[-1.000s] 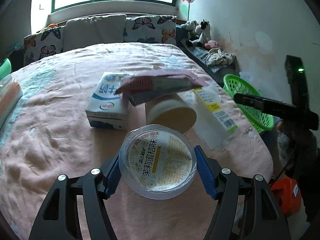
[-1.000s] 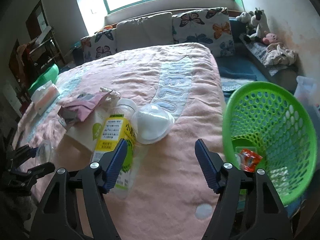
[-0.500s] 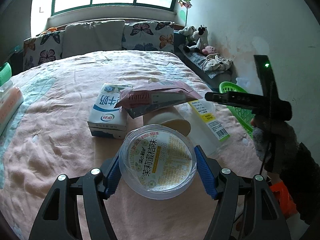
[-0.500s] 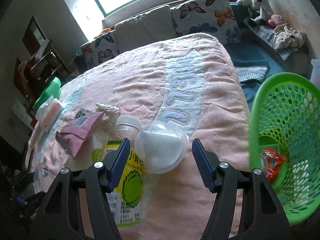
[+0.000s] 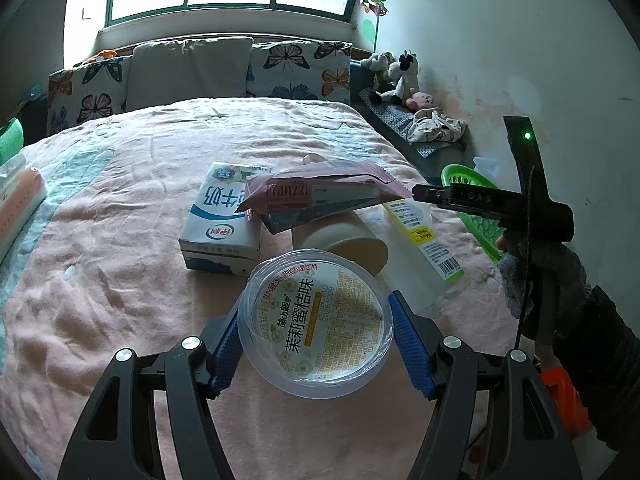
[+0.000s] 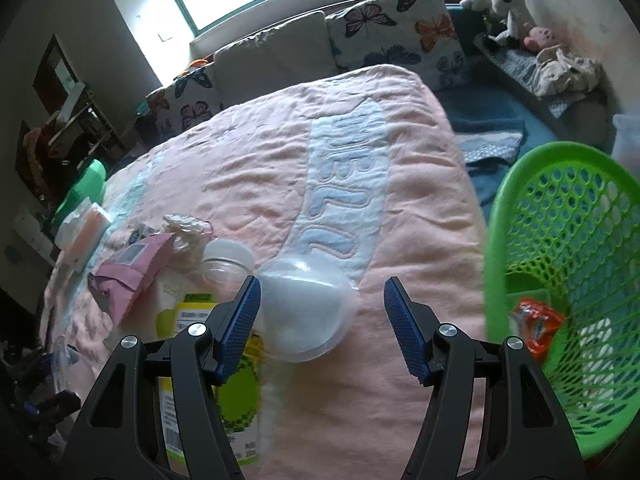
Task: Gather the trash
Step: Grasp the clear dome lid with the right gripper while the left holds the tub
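Clear plastic makes up most of the rubbish on the pink quilted bedspread [image 5: 120, 280]. The left gripper [image 5: 316, 340] is clamped on a round clear plastic tub with a yellow printed label [image 5: 316, 320], its blue pads pressed against either side of the rim and the tub's label facing the camera. That piece is picked up but not yet dropped.

The right gripper [image 6: 322, 320] has its jaws partly apart; they have just been closing a little, with a clear domed plastic cup holding something white [image 6: 306, 316] lying between them. The left pad is at or just touching the dome's edge; the right pad stands clear of it, so nothing is gripped on that side yet. The step in hand looks like the pickup of this cup.

Beside it lie a clear bottle with a yellow-green label [image 6: 224, 380], a pink foil snack wrapper [image 6: 132, 276] and, in the left view, a blue-and-white milk carton [image 5: 220, 220] — all waiting.

The green perforated plastic basket [image 6: 568, 280] sits off the bed's right edge, with an orange-red wrapper [image 6: 536, 328] already inside.

Next, the right jaws need centring over the dome, since it sits towards the left pad. A squeeze now could push it sideways — or dent the thin plastic. Then both pieces go to the basket.
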Demonstrator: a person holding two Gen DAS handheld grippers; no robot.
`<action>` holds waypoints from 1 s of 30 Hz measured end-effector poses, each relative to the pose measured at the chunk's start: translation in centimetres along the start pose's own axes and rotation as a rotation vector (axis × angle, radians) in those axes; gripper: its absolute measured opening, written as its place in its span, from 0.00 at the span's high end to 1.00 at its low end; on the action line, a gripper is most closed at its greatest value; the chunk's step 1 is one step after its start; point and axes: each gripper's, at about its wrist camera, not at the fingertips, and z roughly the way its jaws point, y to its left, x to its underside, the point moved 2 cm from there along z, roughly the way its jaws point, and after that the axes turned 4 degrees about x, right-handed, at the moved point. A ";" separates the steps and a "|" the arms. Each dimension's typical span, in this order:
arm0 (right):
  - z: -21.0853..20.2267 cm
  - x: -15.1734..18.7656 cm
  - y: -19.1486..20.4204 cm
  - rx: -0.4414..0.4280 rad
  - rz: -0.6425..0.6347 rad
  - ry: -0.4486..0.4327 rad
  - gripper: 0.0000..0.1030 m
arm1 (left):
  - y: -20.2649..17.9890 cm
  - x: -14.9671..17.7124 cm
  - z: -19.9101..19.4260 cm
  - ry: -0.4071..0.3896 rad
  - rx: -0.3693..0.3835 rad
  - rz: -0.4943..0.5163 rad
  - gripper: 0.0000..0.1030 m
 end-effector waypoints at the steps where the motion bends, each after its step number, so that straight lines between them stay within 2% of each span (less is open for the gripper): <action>1: -0.2 0.0 -0.2 0.013 -0.004 -0.008 0.37 | 0.0 0.0 0.0 0.000 0.000 -0.001 0.37; 9: -0.9 0.0 -0.1 -0.010 -0.029 -0.028 0.38 | 0.0 0.0 0.1 0.003 0.001 -0.005 0.37; 30: 1.2 0.7 3.5 -0.048 -0.411 0.037 0.41 | 0.5 0.0 0.6 0.017 -0.006 -0.024 0.37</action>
